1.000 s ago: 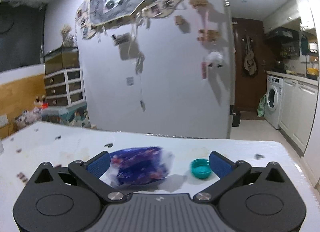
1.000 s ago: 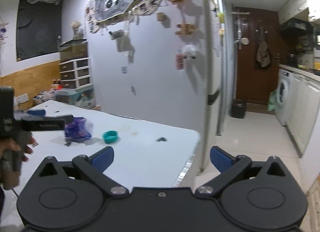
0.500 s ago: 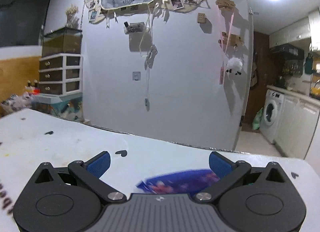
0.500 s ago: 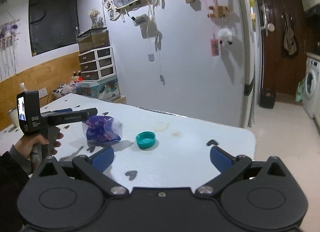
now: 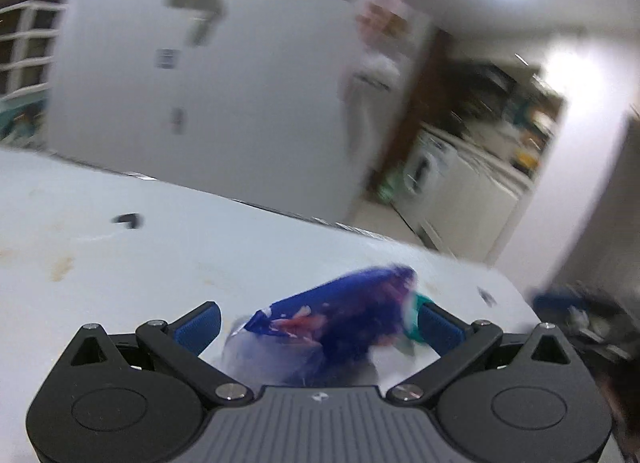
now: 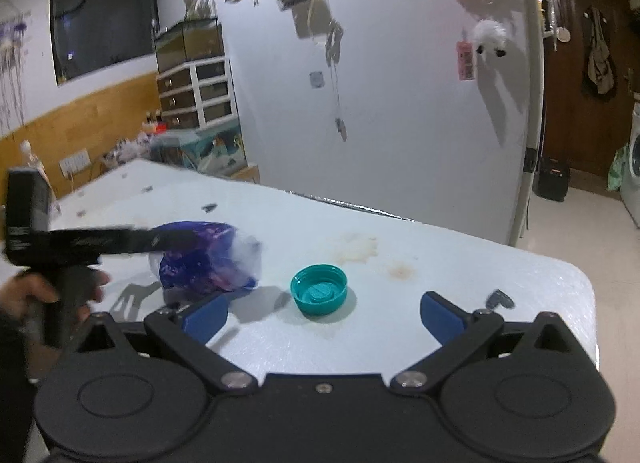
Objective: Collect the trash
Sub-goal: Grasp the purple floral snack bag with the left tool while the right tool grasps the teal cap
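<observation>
We've got L gripper [image 5: 316, 323] wide open w/ crumpled blue-purple plastic wrapper [image 5: 340, 327] between fingers, not clamped. R gripper [image 6: 324, 313] open, empty, near teal plastic bottle cap [image 6: 319, 289] on white table [image 6: 460, 259]. Risk: closing could nudge wrapper away.

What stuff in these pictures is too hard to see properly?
- Blue wrapper: its print is motion-blurred in the left wrist view.
- Wrapper's left side: hidden behind the left gripper in the right wrist view.
- Teal cap: mostly hidden behind the wrapper in the left wrist view.
</observation>
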Tool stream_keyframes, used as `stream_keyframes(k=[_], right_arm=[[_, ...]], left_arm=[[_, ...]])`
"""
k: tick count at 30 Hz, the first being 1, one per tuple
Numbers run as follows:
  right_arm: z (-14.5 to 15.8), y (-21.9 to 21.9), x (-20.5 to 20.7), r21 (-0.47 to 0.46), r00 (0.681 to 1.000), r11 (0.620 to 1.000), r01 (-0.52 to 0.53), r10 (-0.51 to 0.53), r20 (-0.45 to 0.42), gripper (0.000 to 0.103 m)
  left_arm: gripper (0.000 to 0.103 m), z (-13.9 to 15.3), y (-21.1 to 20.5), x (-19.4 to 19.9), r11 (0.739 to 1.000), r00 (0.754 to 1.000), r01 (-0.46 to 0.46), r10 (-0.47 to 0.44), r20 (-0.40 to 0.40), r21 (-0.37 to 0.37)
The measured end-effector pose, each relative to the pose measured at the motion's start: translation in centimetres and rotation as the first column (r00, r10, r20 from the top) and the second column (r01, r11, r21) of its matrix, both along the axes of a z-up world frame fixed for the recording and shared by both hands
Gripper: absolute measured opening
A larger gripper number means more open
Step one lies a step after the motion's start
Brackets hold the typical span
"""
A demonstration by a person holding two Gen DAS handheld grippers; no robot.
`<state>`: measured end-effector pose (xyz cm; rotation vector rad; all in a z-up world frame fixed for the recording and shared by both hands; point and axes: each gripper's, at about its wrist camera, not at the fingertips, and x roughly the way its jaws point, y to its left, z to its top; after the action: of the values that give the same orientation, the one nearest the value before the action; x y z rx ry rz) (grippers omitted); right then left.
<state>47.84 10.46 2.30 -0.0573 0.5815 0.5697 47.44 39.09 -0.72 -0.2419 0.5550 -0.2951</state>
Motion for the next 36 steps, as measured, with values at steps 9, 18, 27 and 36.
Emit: stream_keyframes(k=[9,18,27,36], right_arm=[[-2.7,4.2,3.5,-0.143,1.0,0.99,0.001,-0.003,-0.016,0.086],[-4.3,6.1,5.2,-0.131,0.999,0.991,0.013,-0.017,-0.03,0.056],[-4.1,4.4,3.1,-0.136,1.0,0.991,-0.01,0.006,-0.028,0.05],[-3.7,2.1,1.2,-0.107,1.0,0.994,0.015,-0.016,-0.014,0.05]], left_arm=[[0.099,1.8,-1.0,-2.0,0.996,0.997,0.076,-0.077,0.028,0.041],[0.096,1.1,-4.1,-1.0,0.96,0.997,0.069,-0.059,-0.043,0.273],[0.066,-0.6,-5.5,-0.1,0.912,0.994,0.056,-0.015,-0.105,0.407],[0.04,-0.4,-5.9,-0.5,0.946,0.996,-0.016,0.042,-0.073,0.324]])
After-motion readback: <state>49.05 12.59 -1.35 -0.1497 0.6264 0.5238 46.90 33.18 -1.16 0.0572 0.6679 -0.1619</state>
